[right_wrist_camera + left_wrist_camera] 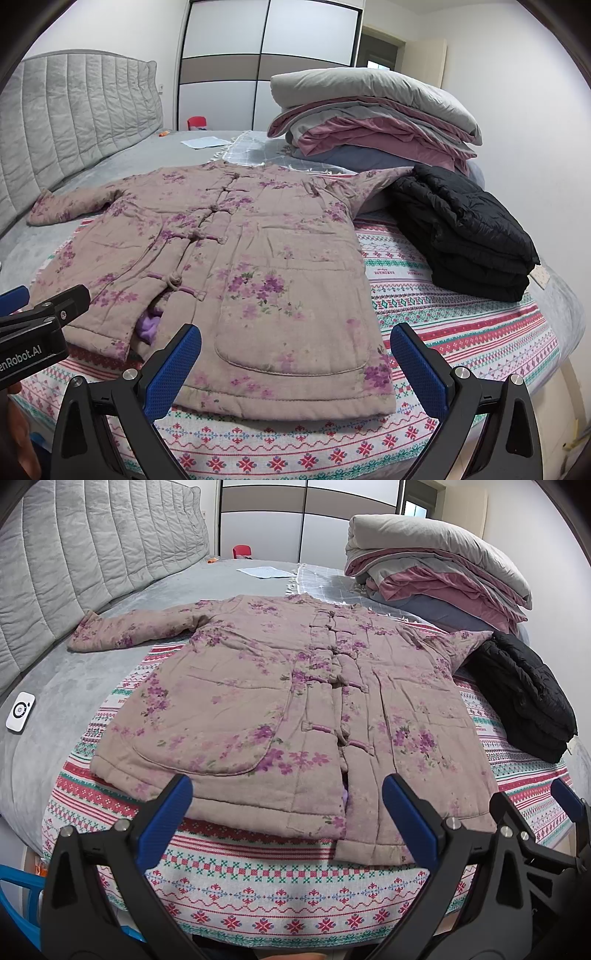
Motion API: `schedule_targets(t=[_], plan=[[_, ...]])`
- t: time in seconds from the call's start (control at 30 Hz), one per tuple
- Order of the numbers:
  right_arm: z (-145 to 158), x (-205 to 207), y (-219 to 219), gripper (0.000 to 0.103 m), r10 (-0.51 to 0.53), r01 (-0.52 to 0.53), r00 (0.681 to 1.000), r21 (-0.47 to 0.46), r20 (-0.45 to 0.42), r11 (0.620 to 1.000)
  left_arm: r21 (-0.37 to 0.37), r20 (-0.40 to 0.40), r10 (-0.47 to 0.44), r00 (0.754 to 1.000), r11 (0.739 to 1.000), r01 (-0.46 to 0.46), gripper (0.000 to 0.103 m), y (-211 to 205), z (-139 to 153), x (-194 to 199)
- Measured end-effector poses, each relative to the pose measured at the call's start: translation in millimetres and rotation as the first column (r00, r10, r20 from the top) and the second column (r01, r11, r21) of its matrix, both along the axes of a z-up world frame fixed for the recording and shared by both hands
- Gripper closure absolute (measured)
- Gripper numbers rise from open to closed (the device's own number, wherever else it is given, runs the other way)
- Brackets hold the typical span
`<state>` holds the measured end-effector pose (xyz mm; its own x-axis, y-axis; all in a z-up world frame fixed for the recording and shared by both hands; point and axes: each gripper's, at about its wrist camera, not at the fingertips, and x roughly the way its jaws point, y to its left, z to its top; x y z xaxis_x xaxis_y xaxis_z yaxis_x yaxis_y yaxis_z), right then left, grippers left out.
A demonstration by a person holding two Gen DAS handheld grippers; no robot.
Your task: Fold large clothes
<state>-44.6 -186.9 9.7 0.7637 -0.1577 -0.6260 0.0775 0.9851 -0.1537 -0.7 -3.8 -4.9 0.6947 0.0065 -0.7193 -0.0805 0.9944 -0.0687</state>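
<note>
Legible text, one item: white lettering "enRobot.AI" on black body of left gripper [37, 314], right wrist view, at frame's left edge, left of the coat [229, 266]. First letters cut off by frame edge; full wording can't be confirmed.

Partial: a band of small red print on the patterned blanket [461, 314], right of coat, just before the black jacket [469, 229]. Repeats across the band, too small to read. Same band in left wrist view, also illegible.

White device [20, 712] on bed, far left of coat: round dark symbol only, no readable wording.

Coat, jacket: no labels visible.
</note>
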Motion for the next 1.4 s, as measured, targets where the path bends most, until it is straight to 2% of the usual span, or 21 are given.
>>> schedule_targets(t=[0.43, 0.5, 0.53, 0.63, 0.77, 0.97, 1.03, 1.07, 1.2, 1.33, 1.4], plan=[[0, 0, 1, 0.0, -0.001, 0.001, 1.0, -0.005, 0.009, 1.0, 0.011, -0.031, -0.001, 1.0, 1.0, 0.002, 0.001, -2, -3, 1], [-1, 0, 1, 0.0, -0.002, 0.002, 1.0, 0.003, 0.006, 1.0, 0.02, -0.079, 0.0, 0.997, 1.0, 0.002, 0.001, -1, -3, 2], [-1, -1, 1, 0.0, -0.002, 0.002, 1.0, 0.002, 0.016, 1.0, 0.016, -0.056, -0.001, 0.998, 1.0, 0.002, 0.001, -1, -3, 1], [-2, 0, 0, 0.0, -0.003, 0.002, 1.0, 0.003, 0.019, 1.0, 0.026, -0.086, 0.002, 0.996, 1.0, 0.0, 0.001, 1, -3, 4], [-6, 3, 0, 0.0, -0.006, 0.006, 1.0, 0.001, 0.001, 1.0, 0.018, -0.081, 0.003, 0.997, 1.0, -0.002, 0.001, 1, -5, 5], [-9, 8, -2, 0.0, -0.008, 0.008, 0.999, 0.007, 0.051, 1.0, 0.022, -0.064, -0.004, 0.998, 1.0, 0.006, 0.001, 7, -11, 12], [-12, 16, -11, 0.0, -0.001, -0.001, 0.999, 0.047, 0.032, 0.999, 0.002, -0.078, 0.016, 0.997, 1.0, -0.016, 0.001, 21, -17, 19], [-16, 23, -22, 0.0, -0.007, 0.008, 1.0, 0.088, -0.003, 0.996, -0.016, -0.089, 0.041, 0.995, 0.999, -0.043, 0.001, 33, -21, 23], [-33, 38, -65, 0.0, -0.078, 0.1, 0.987, 0.156, -0.141, 0.983, -0.047, -0.118, 0.132, 0.984, 0.989, -0.138, 0.001, 85, -28, 29], [-55, 41, -102, 0.0, -0.065, 0.145, 0.972, 0.353, -0.228, 0.924, -0.045, -0.12, 0.253, 0.96, 0.965, -0.26, 0.001, 144, -32, 24], [-59, 39, -119, 0.0, -0.064, 0.154, 0.969, 0.383, -0.238, 0.911, -0.09, -0.151, 0.296, 0.943, 0.946, -0.312, 0.001, 172, -41, 16]])
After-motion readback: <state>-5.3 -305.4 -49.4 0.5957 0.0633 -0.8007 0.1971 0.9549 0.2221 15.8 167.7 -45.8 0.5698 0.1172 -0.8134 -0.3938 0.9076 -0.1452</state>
